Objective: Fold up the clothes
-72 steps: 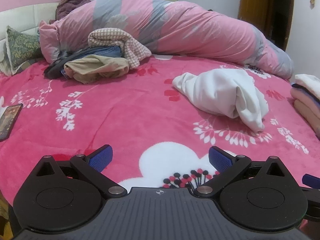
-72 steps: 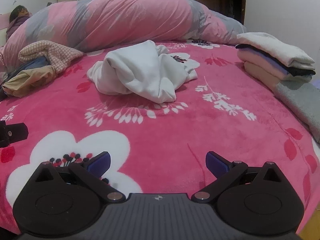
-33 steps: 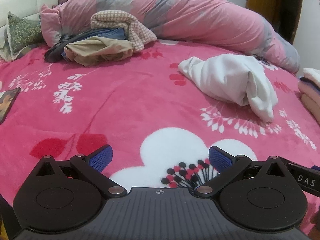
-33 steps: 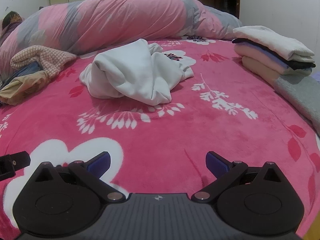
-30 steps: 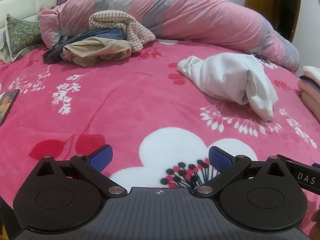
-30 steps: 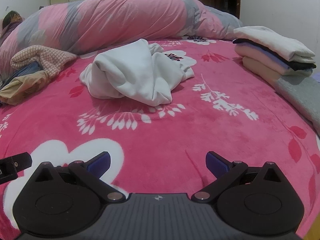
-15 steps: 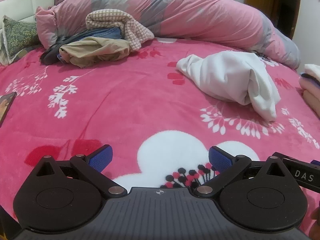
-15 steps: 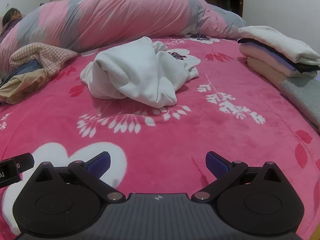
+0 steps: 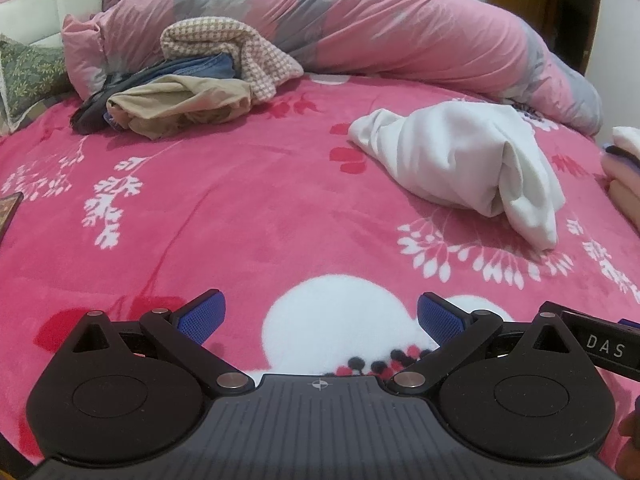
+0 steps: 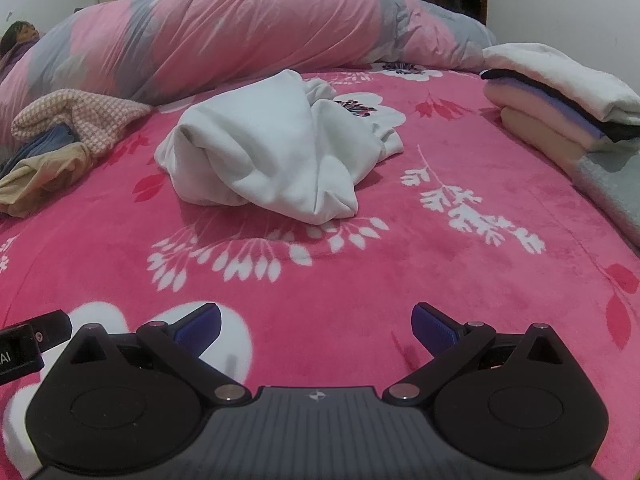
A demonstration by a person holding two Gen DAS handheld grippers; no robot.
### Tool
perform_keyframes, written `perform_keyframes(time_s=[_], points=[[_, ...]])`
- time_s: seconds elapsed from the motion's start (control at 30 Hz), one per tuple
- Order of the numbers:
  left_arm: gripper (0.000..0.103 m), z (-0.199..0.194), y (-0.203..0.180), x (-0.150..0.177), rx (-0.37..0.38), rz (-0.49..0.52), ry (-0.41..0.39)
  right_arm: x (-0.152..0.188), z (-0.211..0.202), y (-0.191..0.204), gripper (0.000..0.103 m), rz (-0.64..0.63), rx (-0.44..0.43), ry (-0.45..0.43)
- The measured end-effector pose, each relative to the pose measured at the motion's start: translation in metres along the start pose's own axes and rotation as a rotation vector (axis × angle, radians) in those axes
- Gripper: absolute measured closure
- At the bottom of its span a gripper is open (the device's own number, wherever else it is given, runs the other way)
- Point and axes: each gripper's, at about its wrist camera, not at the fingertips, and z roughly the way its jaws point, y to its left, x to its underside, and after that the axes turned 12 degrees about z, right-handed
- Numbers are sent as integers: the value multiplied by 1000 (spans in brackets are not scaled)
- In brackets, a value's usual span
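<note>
— One item pending: white garment [image 10: 272, 156], crumpled in a heap, unfolded, lying on the pink floral blanket [image 10: 400, 264] of the bed. Location relative to tools?

— Ahead of both. Right gripper [image 10: 316, 326]: garment sits forward and slightly left of its centre line. Left gripper [image 9: 320, 316]: same garment [image 9: 460, 168] sits forward and well off to the right. Judged nearer arm: right.

— Long axis?

— Runs roughly across the right view, from a bunched left end to a looser tail at the right-rear; in the left view it slants away to the upper left. No clear collar or hem visible, so the seam to seize cannot be told.

— Jaws?

— Both pairs spread wide, nothing between them, blue pads [image 9: 202, 314] apart from all cloth.

— Other stock?

— Folded stack [image 10: 560, 96] at the right edge of the bed; unsorted pile, topped by a checked piece [image 9: 232, 52], at the far left; rolled pink-and-grey duvet [image 10: 240, 32] along the back.

— Next move, as a judgement?

— Reach forward to the heap; left tool must also swing rightward.
</note>
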Motion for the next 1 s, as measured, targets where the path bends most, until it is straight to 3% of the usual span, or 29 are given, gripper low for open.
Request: perform_keyframes(time_s=[0.17,0.3,0.4,0.6,0.67,0.77,0.87,0.9,0.93,0.97,1.0], points=[[0,6,-3,-7,7,-6,-13,-4,5,-4,0,9,-13,-9],[0,12,-5,-21,57,-11,-39,-10,5,-20,0,20,-88,-55],[0,14,-9,-44,119,-11,-93,-26,2,-34,0,15,-157,-155],[0,24,-36,-99,238,75,-286,-83,11,-64,0,83,-188,-399],[0,39,-50,-116,275,109,-307,-104,27,-76,0,171,-218,-395],[1,68,-74,-132,251,158,-259,-127,59,-88,7,284,-360,-298],[24,94,-90,-132,237,200,-200,-141,90,-86,23,331,-498,-182],[45,100,-93,-131,231,202,-179,-143,101,-82,27,328,-527,-148],[55,104,-92,-128,230,188,-162,-145,111,-77,27,324,-557,-114],[58,108,-90,-124,234,165,-148,-146,120,-70,32,300,-577,-75],[69,111,-87,-120,238,142,-133,-147,130,-63,40,275,-597,-36]])
